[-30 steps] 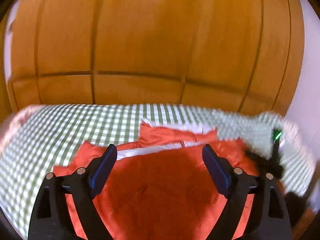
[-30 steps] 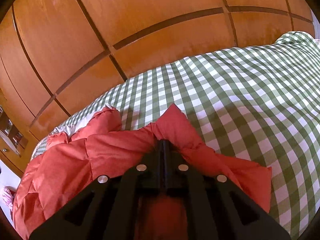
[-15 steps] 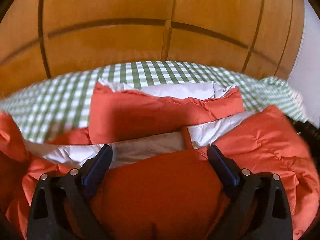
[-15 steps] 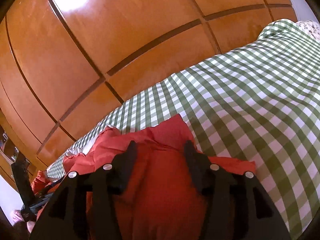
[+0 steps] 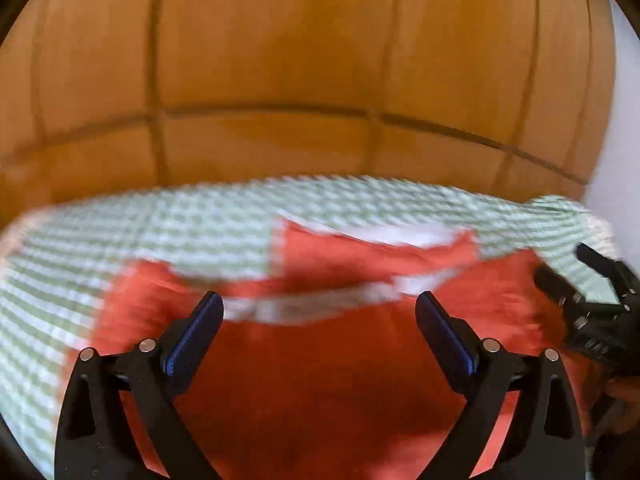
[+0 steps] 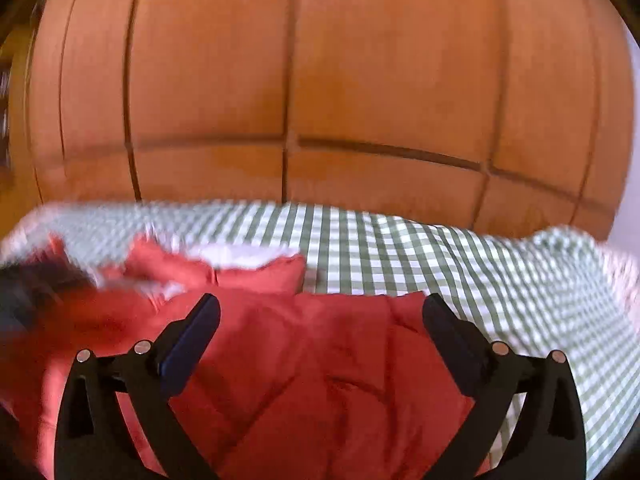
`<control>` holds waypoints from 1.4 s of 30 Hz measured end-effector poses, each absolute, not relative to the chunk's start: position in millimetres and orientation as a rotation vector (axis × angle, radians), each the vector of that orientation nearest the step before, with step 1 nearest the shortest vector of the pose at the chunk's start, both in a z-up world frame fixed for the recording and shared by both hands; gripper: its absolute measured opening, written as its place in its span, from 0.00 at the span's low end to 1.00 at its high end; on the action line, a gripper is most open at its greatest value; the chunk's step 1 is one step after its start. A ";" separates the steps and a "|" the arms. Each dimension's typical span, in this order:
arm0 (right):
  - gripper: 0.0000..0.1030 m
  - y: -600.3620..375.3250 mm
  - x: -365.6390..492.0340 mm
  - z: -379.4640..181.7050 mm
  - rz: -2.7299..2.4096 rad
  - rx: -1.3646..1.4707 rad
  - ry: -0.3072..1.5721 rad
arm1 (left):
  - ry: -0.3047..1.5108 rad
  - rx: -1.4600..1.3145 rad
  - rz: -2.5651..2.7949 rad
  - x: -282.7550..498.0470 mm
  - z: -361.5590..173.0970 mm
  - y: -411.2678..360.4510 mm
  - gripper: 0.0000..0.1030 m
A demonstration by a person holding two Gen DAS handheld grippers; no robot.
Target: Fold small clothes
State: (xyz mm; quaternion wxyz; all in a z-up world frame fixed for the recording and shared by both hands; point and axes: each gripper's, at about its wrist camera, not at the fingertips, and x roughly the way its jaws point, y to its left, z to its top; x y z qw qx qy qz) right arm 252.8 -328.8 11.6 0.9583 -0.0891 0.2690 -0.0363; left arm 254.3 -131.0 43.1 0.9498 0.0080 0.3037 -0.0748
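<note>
Checked bedspread (image 6: 400, 248), right tongs (image 6: 320, 316) now released from jacket (image 6: 304, 380)

The puffer jacket (image 6: 304, 380) is orange-red with a white lining, the bedspread (image 6: 460, 264) green-and-white gingham, the wardrobe doors (image 6: 320, 80) warm orange-brown wood.

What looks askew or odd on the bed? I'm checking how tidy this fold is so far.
The red puffy jacket lies rumpled on the green checked cover, its white lining exposed near the collar. Nothing looks spilled or damaged. Left gripper and right gripper hover open above it.
</note>
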 end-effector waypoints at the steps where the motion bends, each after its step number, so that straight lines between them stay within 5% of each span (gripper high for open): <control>1: 0.98 -328.7 264.9 -2.6 -0.120 -0.207 0.600 | 0.606 0.059 -0.086 254.7 42.6 -122.2 0.93; 5: 0.98 -351.3 281.0 -28.2 -0.139 -0.092 0.647 | 0.721 0.167 0.119 276.8 3.0 -82.6 0.96; 9: 0.98 -349.2 284.0 -37.6 -0.142 -0.112 0.643 | 0.789 -0.146 0.011 285.8 -27.1 -28.9 0.97; 15: 0.98 -355.0 286.5 -39.4 -0.110 -0.078 0.649 | 0.811 -0.251 -0.045 288.7 -31.6 -14.1 0.97; 26: 0.98 -349.4 213.4 -1.1 -0.078 -0.029 0.586 | 0.599 -0.593 0.127 148.5 0.2 37.4 0.97; 36: 0.98 -316.1 121.0 1.4 0.026 -0.092 0.437 | 0.702 -0.692 0.024 119.5 -39.5 23.9 0.97; 42: 0.98 -288.2 136.5 -42.0 -0.018 -0.279 0.559 | 0.658 -0.776 -0.009 108.7 -45.1 16.5 0.97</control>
